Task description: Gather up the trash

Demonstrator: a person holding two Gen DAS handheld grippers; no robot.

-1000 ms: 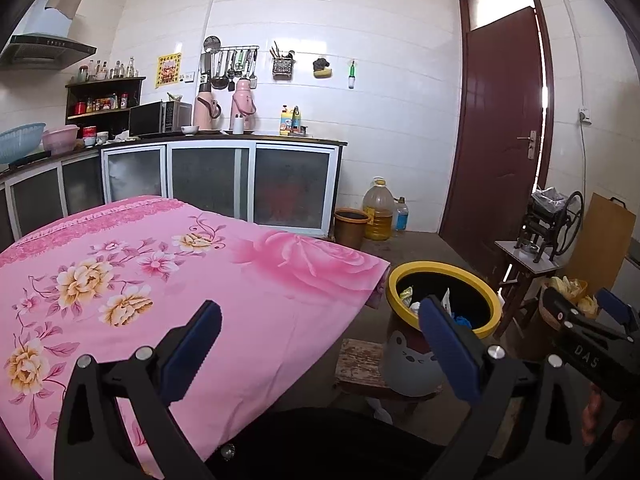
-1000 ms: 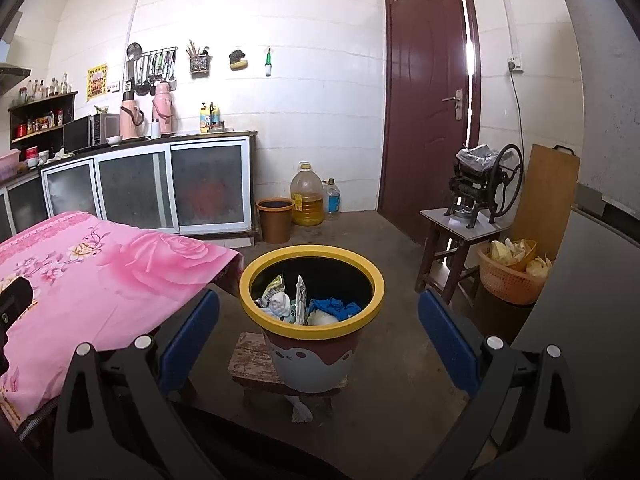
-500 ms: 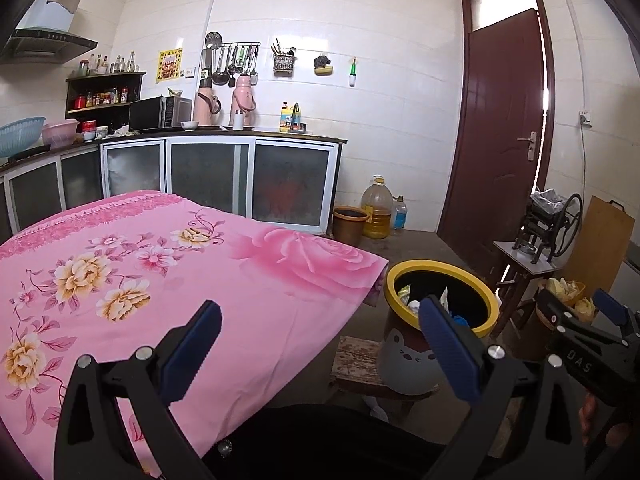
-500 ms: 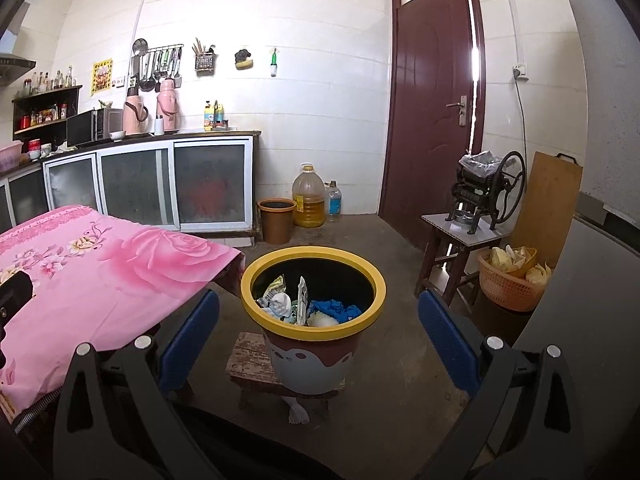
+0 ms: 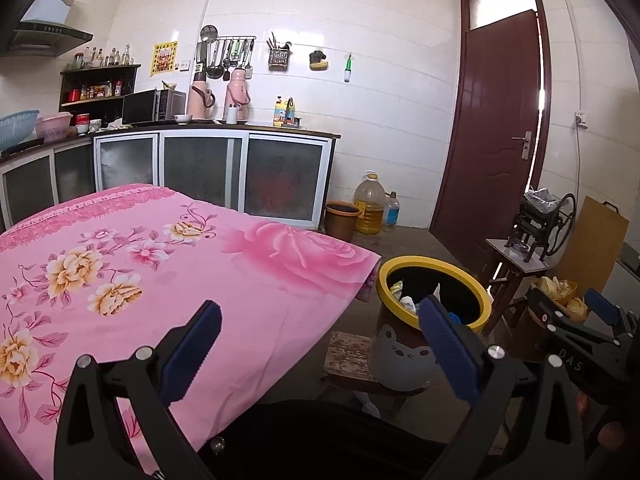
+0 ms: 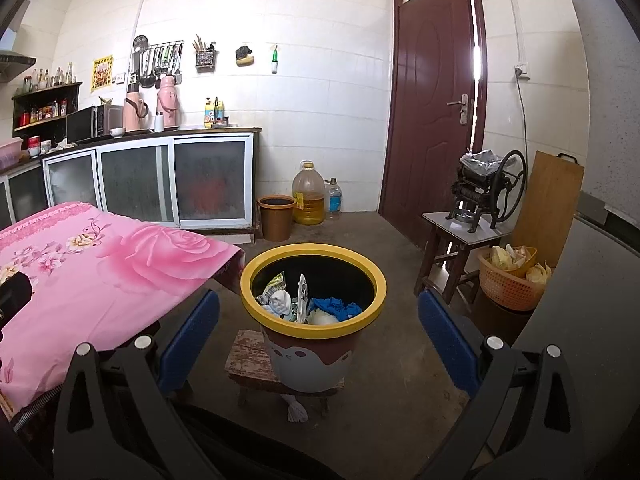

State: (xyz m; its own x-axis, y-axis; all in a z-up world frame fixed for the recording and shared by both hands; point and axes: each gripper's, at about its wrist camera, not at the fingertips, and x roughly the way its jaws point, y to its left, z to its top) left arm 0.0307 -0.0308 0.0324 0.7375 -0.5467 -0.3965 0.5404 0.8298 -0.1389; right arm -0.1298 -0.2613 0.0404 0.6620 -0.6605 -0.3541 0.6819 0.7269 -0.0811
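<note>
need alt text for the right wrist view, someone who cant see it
A yellow-rimmed trash bin holding wrappers and a blue cloth sits on a low wooden stool, framed by the open, empty right gripper. A pink floral tablecloth lies left.

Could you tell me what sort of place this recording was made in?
Most likely a home kitchen: utensils hang on a wall rack, a microwave sits on the counter over glass-fronted cabinets, and a large oil jug stands on the floor.
</note>
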